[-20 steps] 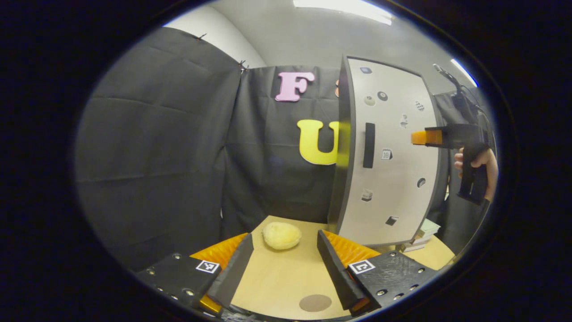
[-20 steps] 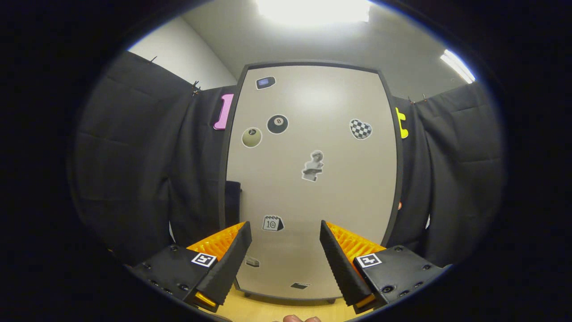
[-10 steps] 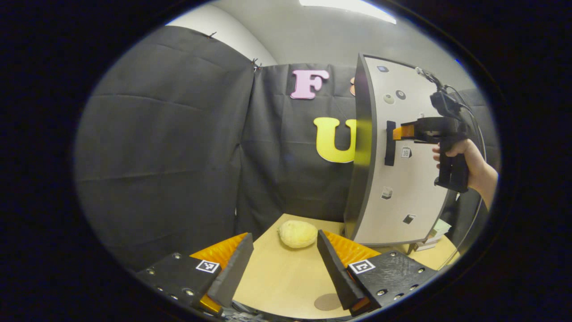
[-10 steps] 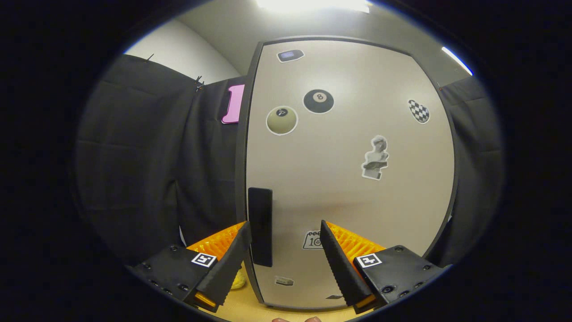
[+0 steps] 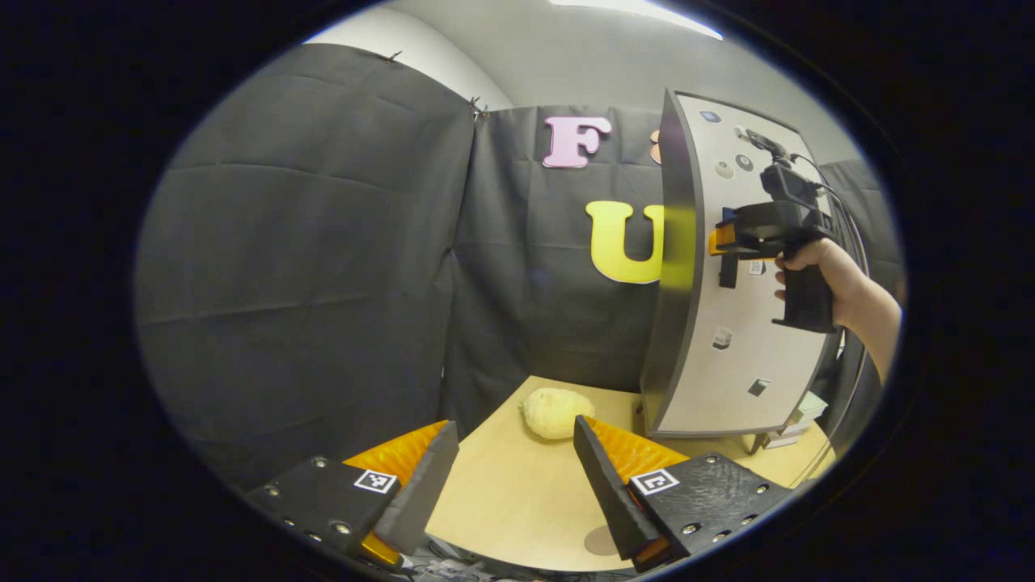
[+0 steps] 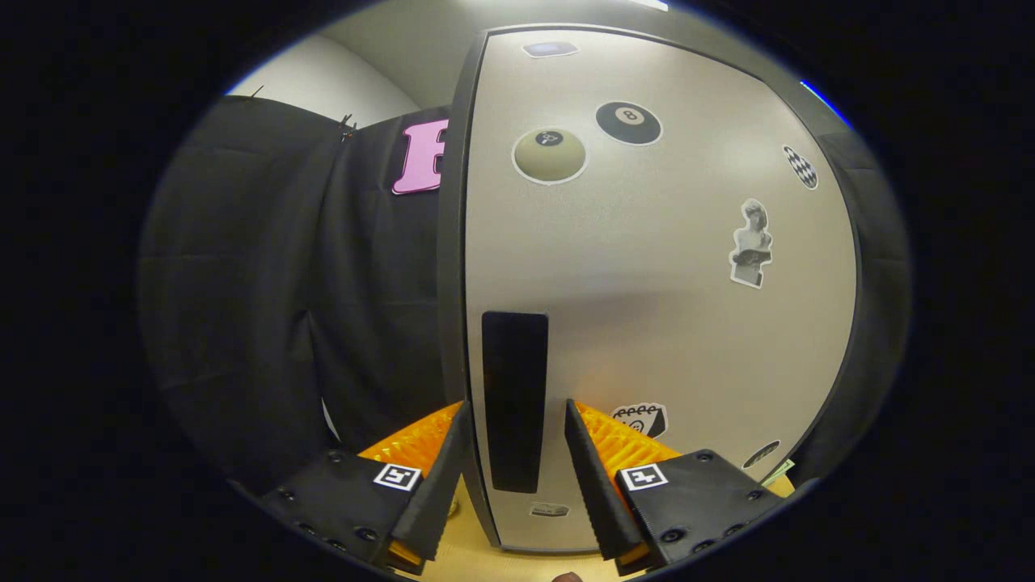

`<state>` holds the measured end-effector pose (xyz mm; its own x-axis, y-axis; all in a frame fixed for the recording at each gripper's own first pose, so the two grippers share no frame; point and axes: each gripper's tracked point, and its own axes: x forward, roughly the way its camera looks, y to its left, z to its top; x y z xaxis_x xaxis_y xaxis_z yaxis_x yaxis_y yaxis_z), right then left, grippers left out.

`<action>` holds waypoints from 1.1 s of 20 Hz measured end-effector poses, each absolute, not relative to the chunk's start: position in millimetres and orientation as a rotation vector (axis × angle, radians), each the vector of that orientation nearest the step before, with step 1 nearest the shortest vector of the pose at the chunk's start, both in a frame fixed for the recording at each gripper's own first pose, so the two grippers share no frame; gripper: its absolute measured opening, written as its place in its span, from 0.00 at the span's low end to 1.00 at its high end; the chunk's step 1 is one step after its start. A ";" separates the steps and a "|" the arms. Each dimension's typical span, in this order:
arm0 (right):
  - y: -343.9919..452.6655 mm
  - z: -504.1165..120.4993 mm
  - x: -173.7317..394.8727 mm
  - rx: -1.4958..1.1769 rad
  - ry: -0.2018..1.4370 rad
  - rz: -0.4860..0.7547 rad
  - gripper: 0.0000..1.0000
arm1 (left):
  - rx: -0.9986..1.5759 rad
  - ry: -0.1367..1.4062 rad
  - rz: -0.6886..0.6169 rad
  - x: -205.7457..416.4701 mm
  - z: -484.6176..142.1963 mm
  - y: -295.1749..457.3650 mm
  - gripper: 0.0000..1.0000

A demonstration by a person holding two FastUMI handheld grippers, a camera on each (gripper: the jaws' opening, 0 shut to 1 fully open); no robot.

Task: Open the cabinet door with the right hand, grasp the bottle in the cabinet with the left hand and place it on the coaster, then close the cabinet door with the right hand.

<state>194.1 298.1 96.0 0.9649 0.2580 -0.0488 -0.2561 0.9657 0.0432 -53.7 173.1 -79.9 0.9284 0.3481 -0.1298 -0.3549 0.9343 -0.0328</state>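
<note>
A tall grey cabinet (image 5: 728,323) stands on the wooden table (image 5: 501,493), its door (image 6: 663,283) closed, so the inside is hidden. On the door's left edge is a black upright handle (image 6: 514,356). My right gripper (image 6: 515,408) straddles that handle, fingers narrowed, with a thin gap on each side. In the left gripper view that right gripper (image 5: 716,240) is at the handle, held by a hand (image 5: 817,259). My left gripper (image 5: 513,424) hangs open over the table with nothing in it. A round brown coaster (image 5: 598,540) lies by its right finger, partly covered.
A pale yellow lump (image 5: 556,412) lies on the table just left of the cabinet's foot. Some stacked papers (image 5: 788,432) sit at the cabinet's right base. Black cloth walls close in the left and back. Several stickers dot the door.
My right gripper moved in and left until the handle sits between its fingers, which have narrowed. The left gripper view swung left, so the cabinet sits farther right in it.
</note>
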 end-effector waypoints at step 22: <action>290.2 92.7 150.8 0.014 0.079 0.437 0.08 | -0.017 0.142 0.305 -68.1 -87.3 129.8 0.87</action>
<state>150.8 290.2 92.7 0.9031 0.4232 -0.0733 -0.4220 0.9061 0.0308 -68.1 129.8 -87.3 0.9438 0.2985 -0.1419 -0.3010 0.9536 0.0043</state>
